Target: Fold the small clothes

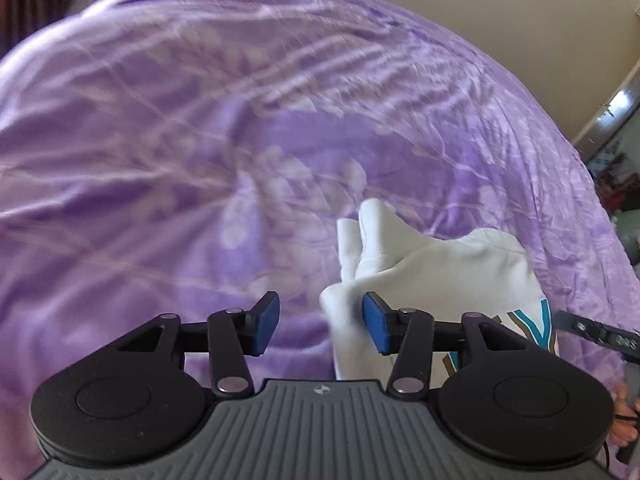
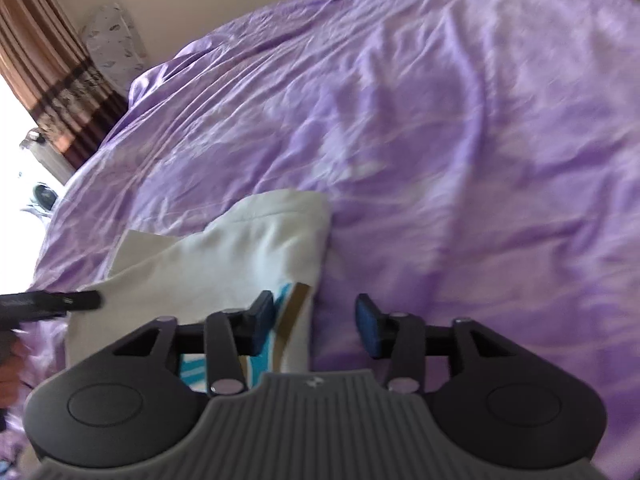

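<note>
A small white garment [image 1: 440, 268] with a teal and brown print lies on the purple bedsheet [image 1: 200, 140]. In the left wrist view my left gripper [image 1: 320, 324] is open, and a bunched corner of the garment stands between its blue pads, against the right pad [image 1: 376, 326]. In the right wrist view the garment [image 2: 224, 248] lies at lower left. My right gripper [image 2: 314, 324] is open over its printed right edge, left pad [image 2: 264, 320] above the cloth, right pad [image 2: 366, 330] over bare sheet [image 2: 460, 160].
The other gripper's black finger shows at the right edge of the left view [image 1: 600, 334] and at the left edge of the right view [image 2: 52, 302]. A brown curtain [image 2: 52, 68] and a bright window lie beyond the bed's far left. A cream wall [image 1: 540, 20] backs the bed.
</note>
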Available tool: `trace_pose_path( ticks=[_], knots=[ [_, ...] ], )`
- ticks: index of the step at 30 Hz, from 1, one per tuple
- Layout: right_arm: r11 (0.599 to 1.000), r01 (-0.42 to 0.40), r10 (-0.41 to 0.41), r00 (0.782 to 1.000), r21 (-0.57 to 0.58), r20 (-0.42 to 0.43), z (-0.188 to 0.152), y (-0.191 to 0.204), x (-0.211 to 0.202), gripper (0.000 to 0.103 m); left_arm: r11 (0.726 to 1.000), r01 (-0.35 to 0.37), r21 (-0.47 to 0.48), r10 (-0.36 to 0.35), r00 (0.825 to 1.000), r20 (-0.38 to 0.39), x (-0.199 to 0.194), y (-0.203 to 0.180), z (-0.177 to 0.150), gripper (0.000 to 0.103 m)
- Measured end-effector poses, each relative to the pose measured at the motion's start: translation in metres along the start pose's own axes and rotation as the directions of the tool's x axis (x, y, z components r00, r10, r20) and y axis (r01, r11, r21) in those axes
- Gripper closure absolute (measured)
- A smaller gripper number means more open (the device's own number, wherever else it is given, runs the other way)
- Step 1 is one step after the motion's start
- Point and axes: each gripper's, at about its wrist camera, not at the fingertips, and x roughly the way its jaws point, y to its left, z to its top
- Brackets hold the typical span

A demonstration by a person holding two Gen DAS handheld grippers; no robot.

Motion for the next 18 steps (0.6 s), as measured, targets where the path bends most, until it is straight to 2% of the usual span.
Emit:
trace_pose_path(
  ticks=[2, 6, 11, 12, 14, 18],
  knots=[
    [0.999, 0.031, -0.030, 0.999, -0.034, 0.030, -0.008, 0.006, -0.022, 0.058, 1.000, -0.025, 0.011, 0.024, 1.000, 0.018, -0.018, -0.009, -0.005, 0.047],
    [0.997, 0.039, -0.034, 0.996, -0.071, 0.077, -0.030, 0.019, -0.068, 0.058, 0.993, -0.072, 0.098, 0.066, 0.996, 0.061, -0.062, -0.042, -0.028, 0.050],
    [0.991, 0.039, -0.021, 0.990, -0.132, 0.137, -0.073, 0.047, -0.117, 0.058, 0.977, -0.077, 0.200, 0.050, 0.989, 0.137, -0.111, -0.084, -0.072, 0.059],
    [0.988, 0.039, -0.017, 0.989, -0.147, 0.145, -0.081, 0.052, -0.124, 0.058, 0.973, -0.080, 0.215, 0.050, 0.989, 0.142, -0.117, -0.091, -0.082, 0.066],
    [0.982, 0.047, -0.017, 0.987, -0.185, 0.158, -0.102, 0.063, -0.139, 0.059, 0.963, -0.093, 0.254, 0.058, 0.988, 0.141, -0.124, -0.103, -0.103, 0.073],
    [0.962, 0.071, -0.027, 0.985, -0.263, 0.169, -0.137, 0.080, -0.153, 0.063, 0.954, -0.120, 0.275, 0.086, 0.988, 0.132, -0.120, -0.114, -0.139, 0.077]
  ],
)
